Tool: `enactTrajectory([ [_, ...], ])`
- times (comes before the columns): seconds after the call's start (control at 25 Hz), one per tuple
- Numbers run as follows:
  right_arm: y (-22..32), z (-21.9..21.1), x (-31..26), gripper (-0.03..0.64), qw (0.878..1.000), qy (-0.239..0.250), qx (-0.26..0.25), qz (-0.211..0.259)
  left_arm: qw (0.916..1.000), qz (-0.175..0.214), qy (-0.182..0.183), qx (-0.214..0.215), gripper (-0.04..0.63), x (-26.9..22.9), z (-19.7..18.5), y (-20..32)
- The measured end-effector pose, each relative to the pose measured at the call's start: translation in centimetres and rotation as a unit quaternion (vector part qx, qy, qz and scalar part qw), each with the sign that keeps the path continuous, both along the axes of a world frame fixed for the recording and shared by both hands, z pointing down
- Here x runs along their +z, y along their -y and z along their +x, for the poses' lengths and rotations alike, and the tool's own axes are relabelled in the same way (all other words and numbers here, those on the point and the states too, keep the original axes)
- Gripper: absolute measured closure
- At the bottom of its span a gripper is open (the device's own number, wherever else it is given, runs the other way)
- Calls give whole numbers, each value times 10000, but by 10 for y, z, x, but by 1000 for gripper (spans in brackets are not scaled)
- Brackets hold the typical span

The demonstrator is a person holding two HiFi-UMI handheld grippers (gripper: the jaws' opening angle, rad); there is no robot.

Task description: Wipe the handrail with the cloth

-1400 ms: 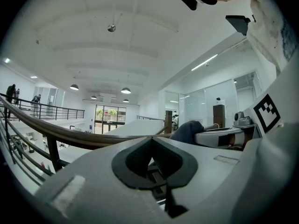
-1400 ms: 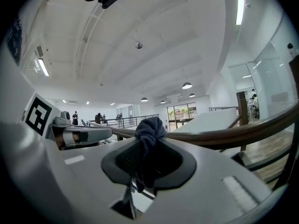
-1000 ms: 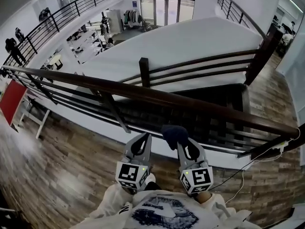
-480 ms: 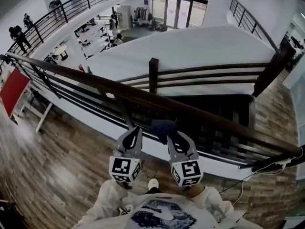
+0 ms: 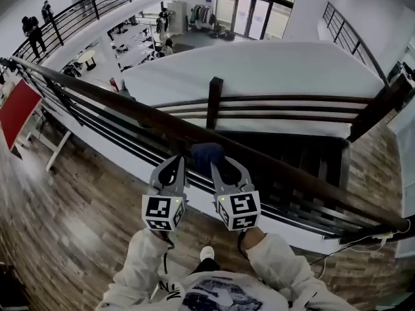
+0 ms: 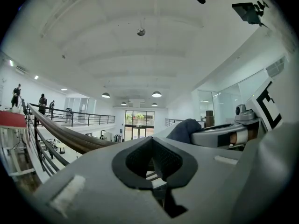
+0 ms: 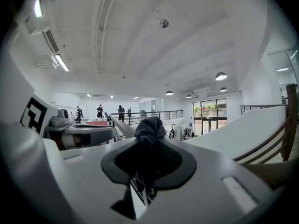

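A dark wooden handrail [image 5: 117, 99] runs from the upper left to the lower right of the head view. My right gripper [image 5: 218, 163] is shut on a bunched dark blue cloth [image 5: 205, 153], which sits at the rail's near edge; I cannot tell whether it touches. In the right gripper view the cloth [image 7: 148, 127] bulges above the right gripper [image 7: 148, 146], with the handrail [image 7: 122, 127] behind it. My left gripper [image 5: 174, 164] is just left of it, shut and holding nothing. The left gripper view shows the left gripper [image 6: 153, 143], the handrail [image 6: 65, 134] and the cloth [image 6: 184, 129].
Dark horizontal bars [image 5: 130, 144] run under the rail, with a stairwell [image 5: 292, 154] beyond. A second railing with a dark post [image 5: 214, 99] stands past it. Wood plank floor [image 5: 71, 206] lies underfoot, a red board [image 5: 16, 112] at left, a cable [image 5: 353, 251] at right. People stand on the far balcony [image 5: 35, 21].
Both grippers have moved up and to the left toward the handrail, the right one carrying the cloth up to the rail's near edge. The head view has shifted too.
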State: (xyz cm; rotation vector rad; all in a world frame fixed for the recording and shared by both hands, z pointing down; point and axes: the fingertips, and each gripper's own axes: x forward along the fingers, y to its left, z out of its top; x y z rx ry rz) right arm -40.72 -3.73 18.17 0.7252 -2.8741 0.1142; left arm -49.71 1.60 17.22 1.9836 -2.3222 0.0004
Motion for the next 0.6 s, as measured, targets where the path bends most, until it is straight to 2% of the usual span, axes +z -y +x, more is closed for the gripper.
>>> enactTrajectory([
  [0.32,22,-75,12,540,9996,-104,-181,-182,9996,-55,-3,-273,595,7,-61,23],
  [0.6,26,-124,28,540,9987,-292,-245,-324,9992,-90,-56,-376,595,16,-82,32],
])
